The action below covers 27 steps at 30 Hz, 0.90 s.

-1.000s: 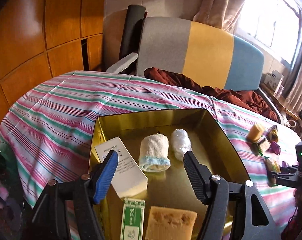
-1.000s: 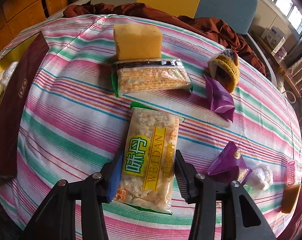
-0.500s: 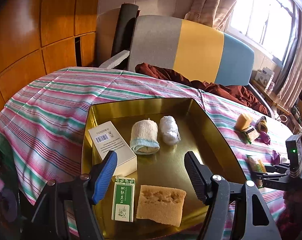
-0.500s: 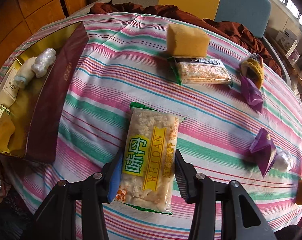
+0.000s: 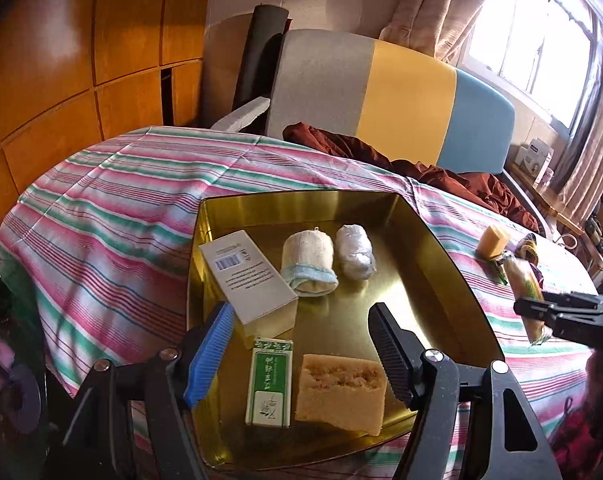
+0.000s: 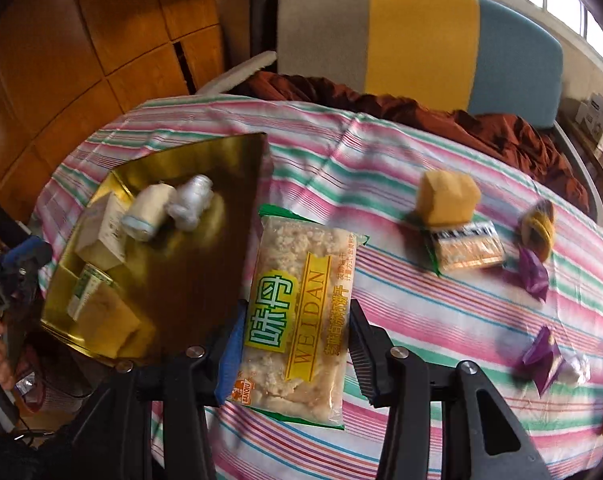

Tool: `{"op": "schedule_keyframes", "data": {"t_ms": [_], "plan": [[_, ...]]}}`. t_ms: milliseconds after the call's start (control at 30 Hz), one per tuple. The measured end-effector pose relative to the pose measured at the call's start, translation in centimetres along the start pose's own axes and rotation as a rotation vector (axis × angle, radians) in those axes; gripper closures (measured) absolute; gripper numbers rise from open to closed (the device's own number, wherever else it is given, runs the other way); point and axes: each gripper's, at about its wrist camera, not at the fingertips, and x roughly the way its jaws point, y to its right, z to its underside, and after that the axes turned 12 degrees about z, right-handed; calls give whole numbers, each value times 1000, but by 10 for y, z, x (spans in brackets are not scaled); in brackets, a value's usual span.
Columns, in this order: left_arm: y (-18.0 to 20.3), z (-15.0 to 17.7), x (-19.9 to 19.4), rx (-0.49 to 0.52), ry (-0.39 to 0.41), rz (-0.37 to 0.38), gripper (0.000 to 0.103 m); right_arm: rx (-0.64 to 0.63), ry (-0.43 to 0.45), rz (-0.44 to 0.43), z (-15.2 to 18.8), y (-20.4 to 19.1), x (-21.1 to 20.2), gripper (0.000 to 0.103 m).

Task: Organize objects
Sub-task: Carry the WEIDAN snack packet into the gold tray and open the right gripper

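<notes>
A gold tray (image 5: 441,264) sits on the striped tablecloth. It holds a white box (image 5: 247,276), a rolled sock (image 5: 309,260), a plastic-wrapped roll (image 5: 355,252), a green box (image 5: 270,384) and a sponge (image 5: 341,392). My left gripper (image 5: 301,348) is open and empty above the tray's near edge. My right gripper (image 6: 293,344) is shut on a WEIDAN snack packet (image 6: 301,312) and holds it lifted beside the tray's (image 6: 205,280) right wall. It also shows in the left wrist view (image 5: 525,292).
On the cloth to the right lie a yellow sponge (image 6: 447,196), another snack packet (image 6: 467,246), a yellow knitted piece (image 6: 539,228) and purple wrappers (image 6: 541,356). A striped chair (image 5: 381,88) with a brown cloth stands behind the table.
My right gripper has carried the snack packet left, from the middle of the table to the tray's right side. My left gripper has drawn back slightly, showing more of the tray.
</notes>
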Motion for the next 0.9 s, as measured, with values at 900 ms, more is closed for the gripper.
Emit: {"op": "schedule_keyframes", "data": {"t_ms": [900], "plan": [[-47,10,-15,-95,14,-50,31,-221,-165,-152,-30,-146,102,42]]}}
